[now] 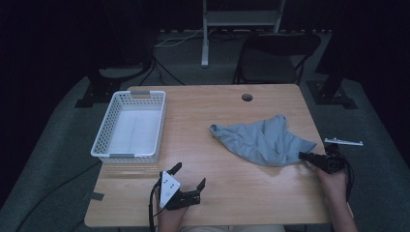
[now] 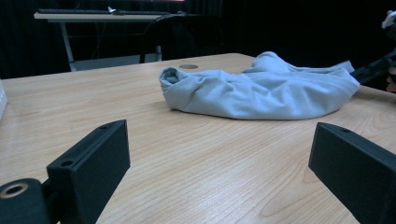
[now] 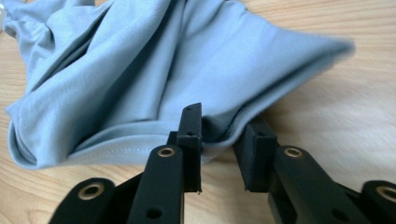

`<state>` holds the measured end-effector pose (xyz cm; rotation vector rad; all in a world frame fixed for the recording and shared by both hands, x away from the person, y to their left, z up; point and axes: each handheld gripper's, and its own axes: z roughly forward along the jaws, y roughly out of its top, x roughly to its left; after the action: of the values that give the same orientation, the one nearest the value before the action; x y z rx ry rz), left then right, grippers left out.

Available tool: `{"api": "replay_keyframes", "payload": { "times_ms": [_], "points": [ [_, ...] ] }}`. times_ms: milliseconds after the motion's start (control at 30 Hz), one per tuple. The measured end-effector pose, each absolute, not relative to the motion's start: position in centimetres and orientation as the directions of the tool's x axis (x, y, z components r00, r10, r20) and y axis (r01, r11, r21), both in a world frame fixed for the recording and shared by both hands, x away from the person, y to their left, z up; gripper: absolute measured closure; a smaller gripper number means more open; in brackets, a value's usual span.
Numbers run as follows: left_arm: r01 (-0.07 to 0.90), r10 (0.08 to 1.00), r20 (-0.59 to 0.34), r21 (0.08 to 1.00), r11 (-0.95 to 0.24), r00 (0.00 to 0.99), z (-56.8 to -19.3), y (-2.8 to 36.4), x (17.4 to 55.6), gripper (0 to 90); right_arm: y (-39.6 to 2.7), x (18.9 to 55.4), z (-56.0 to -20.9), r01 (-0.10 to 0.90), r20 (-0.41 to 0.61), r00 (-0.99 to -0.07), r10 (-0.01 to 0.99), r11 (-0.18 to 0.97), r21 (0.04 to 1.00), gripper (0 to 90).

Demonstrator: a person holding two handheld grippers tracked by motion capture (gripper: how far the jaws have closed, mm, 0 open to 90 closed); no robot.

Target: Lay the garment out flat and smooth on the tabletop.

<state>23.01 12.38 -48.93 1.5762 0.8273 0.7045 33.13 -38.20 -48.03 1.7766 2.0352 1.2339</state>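
A crumpled grey-blue cloth (image 1: pixel 263 140) lies on the right half of the wooden table (image 1: pixel 227 193). My right gripper (image 1: pixel 302 155) is low at the cloth's right corner, pointing left. In the right gripper view the cloth's (image 3: pixel 140 79) hemmed edge runs between the jaws of the right gripper (image 3: pixel 224 125), which stand a little apart with a gap on either side of the hem, open. My left gripper (image 1: pixel 190 174) rests near the table's front edge, jaws wide open and nothing between them. In the left gripper view, the left gripper (image 2: pixel 219 154) faces the cloth (image 2: pixel 261 95) across bare wood.
A white lattice basket (image 1: pixel 104 133) with nothing in it stands at the table's left. A round cable hole (image 1: pixel 247 97) is near the far edge. A dark chair (image 1: pixel 275 53) stands behind the table. A small white bar (image 1: pixel 343 141) lies just beyond the right edge.
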Motion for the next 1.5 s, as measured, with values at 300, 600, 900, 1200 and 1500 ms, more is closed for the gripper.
{"api": "replay_keyframes", "payload": {
  "times_ms": [300,600,900,1200,1500],
  "points": [
    [0.133,0.825,-0.005,0.987,-0.085,0.565,-48.9,12.4,23.0,6.2,-40.0,31.2,-47.8,0.714,0.378,-0.217,0.900,-0.117,0.690,59.1],
    [0.144,0.827,-0.017,0.987,-0.077,0.562,-48.9,12.5,23.1,6.2,-40.2,30.4,-47.7,0.683,0.350,-0.202,0.915,-0.125,0.719,48.3],
    [0.144,0.826,-0.018,0.987,-0.076,0.564,-48.9,12.5,23.1,6.2,-40.5,29.6,-46.4,0.651,0.339,-0.202,0.919,-0.133,0.747,46.9],
    [0.171,0.816,-0.036,0.982,-0.077,0.577,-48.9,12.5,23.4,6.2,-39.4,29.4,-46.3,0.657,0.352,-0.249,0.902,-0.110,0.746,44.4],
    [0.321,0.771,-0.153,0.945,-0.069,0.618,-48.8,12.8,25.4,6.2,-38.5,29.5,-46.5,0.652,0.373,-0.301,0.878,-0.096,0.752,41.9]
  ]
}}
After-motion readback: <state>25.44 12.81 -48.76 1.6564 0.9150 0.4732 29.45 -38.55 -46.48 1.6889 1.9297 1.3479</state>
